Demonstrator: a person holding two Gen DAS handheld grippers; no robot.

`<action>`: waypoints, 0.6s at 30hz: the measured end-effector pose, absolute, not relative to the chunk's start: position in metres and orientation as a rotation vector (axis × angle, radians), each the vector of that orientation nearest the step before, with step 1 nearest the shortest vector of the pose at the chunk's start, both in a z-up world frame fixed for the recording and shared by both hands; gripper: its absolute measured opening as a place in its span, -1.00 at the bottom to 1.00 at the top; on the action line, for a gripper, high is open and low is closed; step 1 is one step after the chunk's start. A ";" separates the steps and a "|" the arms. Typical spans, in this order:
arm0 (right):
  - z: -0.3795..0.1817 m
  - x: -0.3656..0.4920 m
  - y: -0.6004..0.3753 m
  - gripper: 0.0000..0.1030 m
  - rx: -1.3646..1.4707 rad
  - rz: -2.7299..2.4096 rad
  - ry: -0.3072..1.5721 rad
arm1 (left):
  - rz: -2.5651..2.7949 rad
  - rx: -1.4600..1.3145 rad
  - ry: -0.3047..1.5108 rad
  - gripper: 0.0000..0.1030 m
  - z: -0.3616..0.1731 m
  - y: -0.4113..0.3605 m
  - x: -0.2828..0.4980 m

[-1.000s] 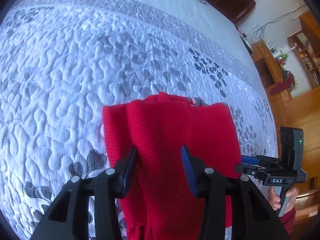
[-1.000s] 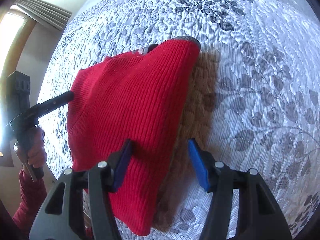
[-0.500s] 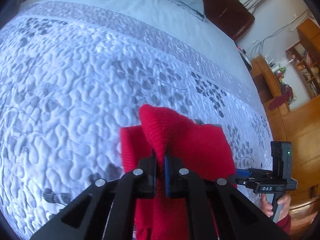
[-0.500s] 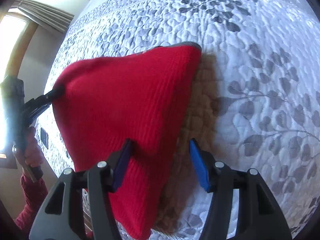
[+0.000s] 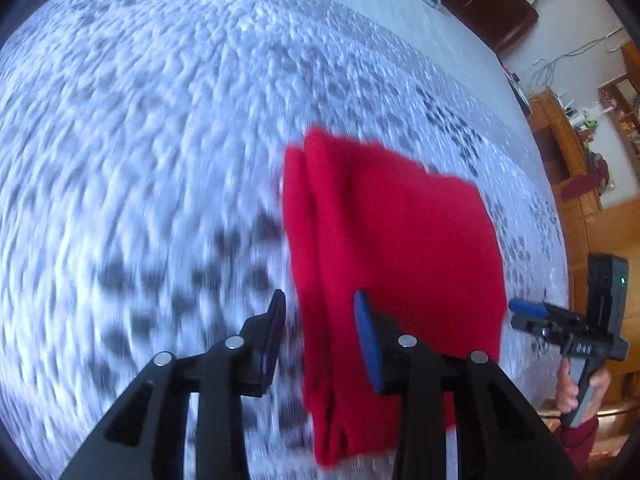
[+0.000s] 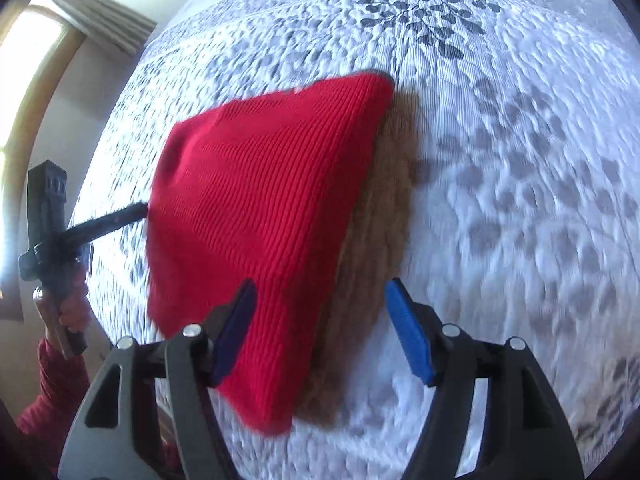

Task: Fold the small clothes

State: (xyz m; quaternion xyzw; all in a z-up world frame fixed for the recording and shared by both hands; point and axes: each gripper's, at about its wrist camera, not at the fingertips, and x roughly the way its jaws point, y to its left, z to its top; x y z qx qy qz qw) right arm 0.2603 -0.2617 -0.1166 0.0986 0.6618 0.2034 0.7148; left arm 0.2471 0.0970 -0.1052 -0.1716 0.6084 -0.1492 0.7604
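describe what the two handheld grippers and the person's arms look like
Both the left gripper and the right gripper have black angular plastic frames with silver round bolt heads and flat blue pads on the fingers. The right gripper's upright black handle unit carries a small green light and white lettering too blurred to read. Both arms wear a red knit sleeve.

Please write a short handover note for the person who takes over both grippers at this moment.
Left gripper: jaws open, holding nothing, at the left edge of the red knit garment.
Right gripper: jaws open, empty, over the garment's right edge.
The garment lies folded on the quilted bedspread, with layered folds along its left side.
Done: a fold is laid down and released.
Left: probably one more fold, then smooth it flat.
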 end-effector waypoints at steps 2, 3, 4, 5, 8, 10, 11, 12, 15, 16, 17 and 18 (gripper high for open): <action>-0.113 0.243 -0.261 0.30 0.201 0.459 1.473 | -0.340 -0.360 1.342 -0.31 -0.102 0.093 0.222; -0.112 0.235 -0.260 0.30 0.194 0.459 1.477 | -0.343 -0.343 1.354 -0.31 -0.101 0.089 0.209; -0.111 0.228 -0.259 0.30 0.187 0.457 1.478 | -0.348 -0.338 1.363 -0.31 -0.101 0.086 0.201; -0.110 0.222 -0.259 0.30 0.182 0.456 1.475 | -0.351 -0.338 1.371 -0.31 -0.101 0.083 0.194; -0.110 0.204 -0.254 0.30 0.187 0.465 1.485 | -0.356 -0.336 1.395 -0.31 -0.104 0.075 0.179; -0.114 0.198 -0.253 0.30 0.199 0.466 1.499 | -0.350 -0.345 1.419 -0.31 -0.111 0.071 0.173; -0.117 0.195 -0.252 0.30 0.205 0.465 1.511 | -0.348 -0.353 1.432 -0.32 -0.114 0.070 0.172; -0.120 0.193 -0.251 0.30 0.210 0.463 1.520 | -0.350 -0.369 1.437 -0.32 -0.117 0.070 0.171; -0.126 0.188 -0.250 0.30 0.210 0.449 1.531 | -0.366 -0.429 1.445 -0.34 -0.123 0.069 0.170; -0.127 0.186 -0.250 0.30 0.208 0.443 1.531 | -0.372 -0.444 1.446 -0.34 -0.124 0.069 0.171; -0.127 0.186 -0.251 0.30 0.214 0.439 1.533 | -0.381 -0.452 1.446 -0.34 -0.124 0.067 0.173; -0.128 0.185 -0.252 0.30 0.226 0.439 1.535 | -0.389 -0.461 1.452 -0.34 -0.125 0.065 0.174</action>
